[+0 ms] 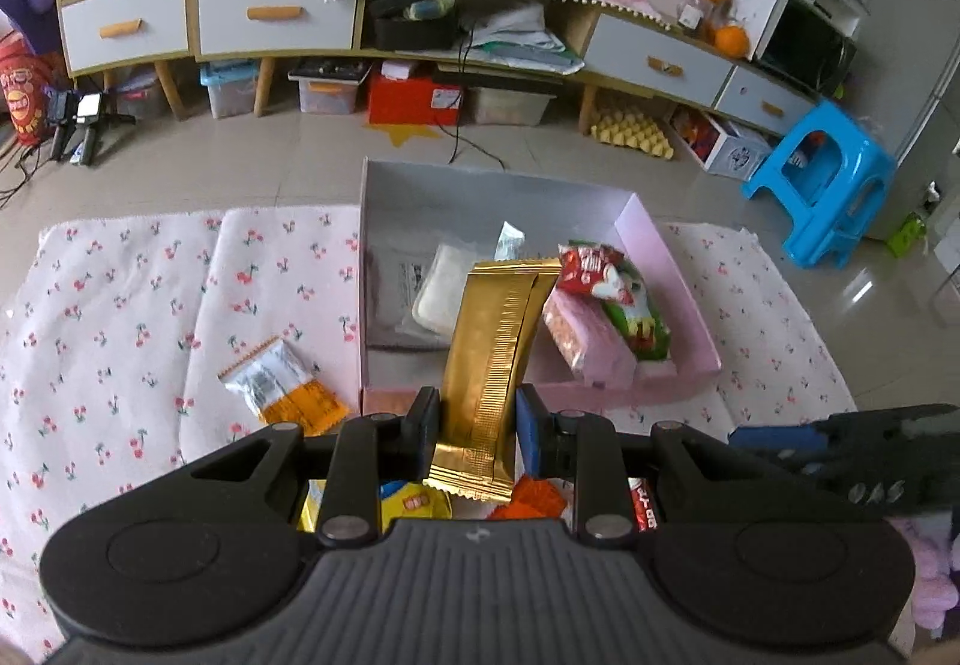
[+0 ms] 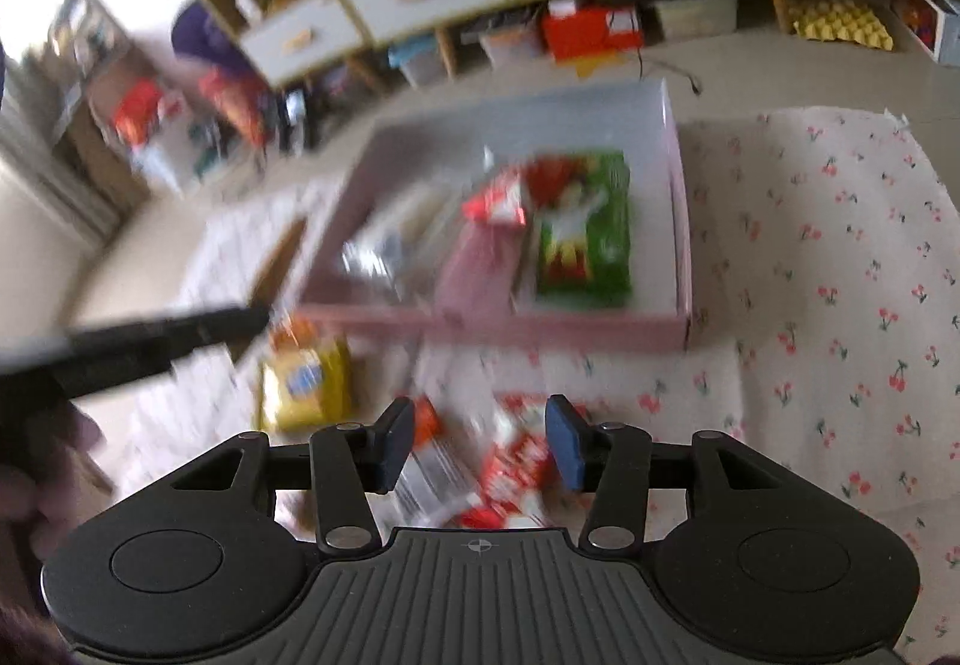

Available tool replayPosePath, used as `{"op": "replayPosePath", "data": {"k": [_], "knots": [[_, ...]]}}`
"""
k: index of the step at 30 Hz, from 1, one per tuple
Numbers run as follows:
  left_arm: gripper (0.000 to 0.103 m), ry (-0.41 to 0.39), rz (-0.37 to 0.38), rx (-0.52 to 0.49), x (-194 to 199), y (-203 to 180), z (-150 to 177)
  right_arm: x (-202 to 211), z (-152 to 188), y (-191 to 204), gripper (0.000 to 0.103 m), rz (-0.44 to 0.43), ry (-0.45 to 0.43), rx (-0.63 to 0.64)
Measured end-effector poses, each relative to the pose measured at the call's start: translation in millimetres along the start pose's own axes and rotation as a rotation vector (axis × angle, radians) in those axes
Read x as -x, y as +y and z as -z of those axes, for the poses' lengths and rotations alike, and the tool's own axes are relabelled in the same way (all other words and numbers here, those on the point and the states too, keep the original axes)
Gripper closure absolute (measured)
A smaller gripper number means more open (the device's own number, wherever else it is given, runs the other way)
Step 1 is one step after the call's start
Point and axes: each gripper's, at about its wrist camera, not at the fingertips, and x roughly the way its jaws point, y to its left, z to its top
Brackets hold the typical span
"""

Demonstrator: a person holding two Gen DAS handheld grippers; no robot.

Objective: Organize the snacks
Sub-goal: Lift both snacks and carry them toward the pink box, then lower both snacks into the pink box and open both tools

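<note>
My left gripper [image 1: 477, 419] is shut on a gold foil snack packet [image 1: 495, 359] and holds it upright just before the near wall of the pink box [image 1: 678, 275]. In the box lie a red-and-green packet [image 1: 624, 299], a pink packet [image 1: 585, 332] and a white packet [image 1: 441, 293]. My right gripper [image 2: 480, 446] is open and empty above red-and-white snack packets [image 2: 510, 476] on the cloth. That view is blurred; it shows the pink box [image 2: 681, 221] ahead and a yellow packet [image 2: 306, 383] to the left.
A silver-and-orange packet [image 1: 279, 386] lies on the cherry-print cloth [image 1: 132, 317] left of the box. More packets lie under my left gripper. A blue stool [image 1: 822, 179] and a low cabinet [image 1: 270, 11] stand beyond. The left gripper's arm [image 2: 138, 347] crosses the right view.
</note>
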Motion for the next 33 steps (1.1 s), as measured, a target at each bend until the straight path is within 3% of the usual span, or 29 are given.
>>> {"op": "replayPosePath", "data": {"k": [3,11,12,14,15,20,33], "knots": [[0.079,0.026,-0.005,-0.01,-4,-2,4,-17,9,-1,0.05,0.049,0.061,0.007],[0.08,0.037,0.012,0.0,-3,-2,9,-48,22,-1,0.051,0.077,0.12,-0.033],[0.08,0.037,0.014,0.0,-4,-2,8,-51,23,1,0.053,0.084,0.121,-0.026],[0.08,0.036,0.014,-0.005,-4,-3,9,-57,25,7,0.072,0.101,0.126,-0.004],[0.08,0.038,0.011,-0.008,-5,-3,10,-59,26,8,0.071,0.107,0.13,0.01],[0.081,0.04,-0.004,-0.024,-7,-3,11,-51,25,17,0.075,0.106,0.101,0.049],[0.092,-0.021,0.006,-0.002,10,-3,3,2,3,8,0.075,-0.005,-0.038,-0.078]]}}
